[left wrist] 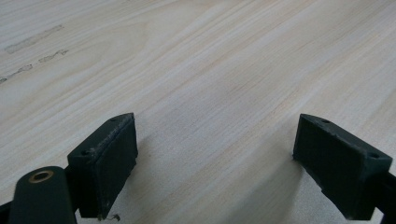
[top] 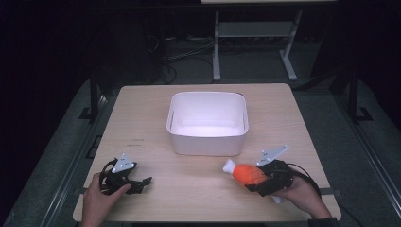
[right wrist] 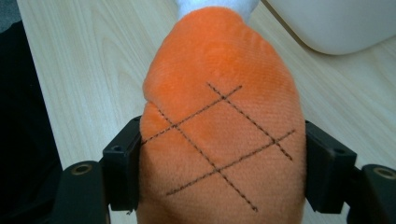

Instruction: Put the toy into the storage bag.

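An orange plush toy (top: 247, 173) with a white tip and dark stitched cross lines sits in my right gripper (top: 257, 177), near the table's front right. In the right gripper view both black pads press into the orange plush toy (right wrist: 219, 135) from either side. The white bin (top: 207, 123) stands at the table's middle, up and left of the toy. My left gripper (top: 142, 182) rests low at the front left, held by a hand. Its jaws stand wide apart in the left gripper view, my left gripper (left wrist: 215, 163) over bare wood with nothing between them.
The light wooden table (top: 142, 113) has faint marks left of the bin. The white bin's corner (right wrist: 336, 23) lies just beyond the toy. Past the far edge is a dark floor with a white metal frame (top: 255, 42) and cables.
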